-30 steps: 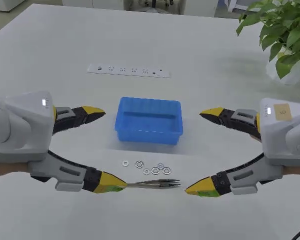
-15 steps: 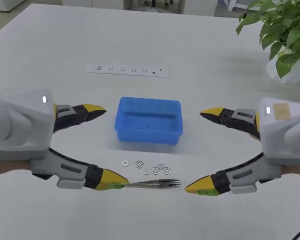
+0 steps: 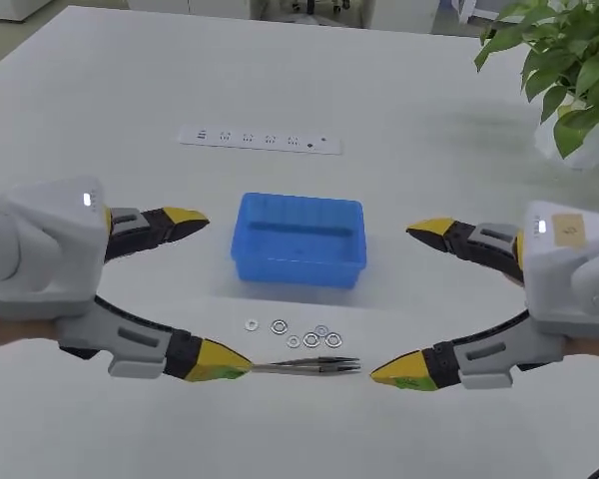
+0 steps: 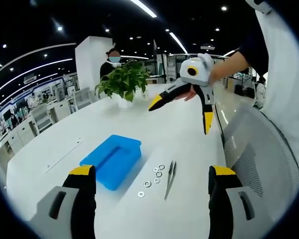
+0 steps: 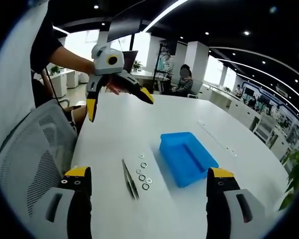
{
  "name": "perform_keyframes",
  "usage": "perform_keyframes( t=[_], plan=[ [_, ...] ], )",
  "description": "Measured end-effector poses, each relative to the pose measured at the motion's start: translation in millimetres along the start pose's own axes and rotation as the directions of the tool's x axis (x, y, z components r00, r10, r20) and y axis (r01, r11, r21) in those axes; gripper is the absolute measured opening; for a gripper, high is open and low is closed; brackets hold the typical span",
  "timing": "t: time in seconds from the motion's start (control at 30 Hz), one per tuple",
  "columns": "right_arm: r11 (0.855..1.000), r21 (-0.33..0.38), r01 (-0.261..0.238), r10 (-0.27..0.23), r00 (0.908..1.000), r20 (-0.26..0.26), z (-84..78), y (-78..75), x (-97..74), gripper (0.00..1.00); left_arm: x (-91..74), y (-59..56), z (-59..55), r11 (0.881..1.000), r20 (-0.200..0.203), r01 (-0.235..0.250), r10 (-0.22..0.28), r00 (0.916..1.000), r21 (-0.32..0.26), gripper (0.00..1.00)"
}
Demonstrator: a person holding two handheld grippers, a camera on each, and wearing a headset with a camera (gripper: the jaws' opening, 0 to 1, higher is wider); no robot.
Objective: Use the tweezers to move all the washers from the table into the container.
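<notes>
Tweezers [image 3: 309,367] lie unmoved between left gripper [image 3: 226,293] and right gripper [image 3: 391,304], jaws still wide.

A blue plastic container [image 3: 298,267], rectangular and open-topped, sits upright on the white desk [image 3: 429,150] with nothing inside. On its near side, a little apart from it, six small silver washers [image 3: 310,340] lie flat in a loose cluster. Slim metal tweezers [image 3: 309,366] lie flat just beside the washers, lengthwise along the container's front wall.
</notes>
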State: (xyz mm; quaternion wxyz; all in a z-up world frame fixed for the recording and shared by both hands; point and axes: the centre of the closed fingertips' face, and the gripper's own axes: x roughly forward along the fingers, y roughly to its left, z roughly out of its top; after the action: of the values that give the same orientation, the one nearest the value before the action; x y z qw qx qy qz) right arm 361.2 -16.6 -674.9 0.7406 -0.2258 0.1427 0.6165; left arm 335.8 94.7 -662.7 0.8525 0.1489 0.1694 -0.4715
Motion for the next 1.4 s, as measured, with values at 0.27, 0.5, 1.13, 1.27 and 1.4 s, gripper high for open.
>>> perform_keyframes(
  t=[0.27, 0.5, 1.13, 1.27, 1.4],
  plan=[
    [1.0, 0.018, 0.01, -0.01, 0.9999, 0.002, -1.3, -2.5, -3.2, 0.95, 2.4, -3.1, -1.7, 1.0, -0.006, 0.011, -0.011, 0.9999, -0.004, 0.99],
    [0.999, 0.026, 0.02, -0.02, 0.9998, 0.0, -2.4, -4.3, -4.8, 0.92, 2.7, -5.3, 0.5, 1.0, 0.001, 0.018, -0.018, 0.9998, -0.015, 0.99],
    [1.0, 0.013, -0.013, 0.013, 0.9991, -0.04, -7.2, -2.9, 3.1, 0.76, 3.9, -4.6, -8.2, 0.999, -0.036, 0.019, -0.018, 0.9992, 0.03, 0.84],
    [1.0, 0.008, -0.026, 0.026, 0.9981, -0.055, -9.1, -1.8, 6.6, 0.7, 7.6, -6.0, -12.1, 0.998, -0.043, 0.031, -0.029, 0.9986, 0.051, 0.78],
    [0.999, 0.005, -0.054, 0.055, 0.9956, -0.076, -13.8, 1.5, 11.7, 0.64, 12.0, -6.1, -22.3, 0.997, -0.076, 0.048, -0.044, 0.9961, 0.054, 0.71]
  ],
)
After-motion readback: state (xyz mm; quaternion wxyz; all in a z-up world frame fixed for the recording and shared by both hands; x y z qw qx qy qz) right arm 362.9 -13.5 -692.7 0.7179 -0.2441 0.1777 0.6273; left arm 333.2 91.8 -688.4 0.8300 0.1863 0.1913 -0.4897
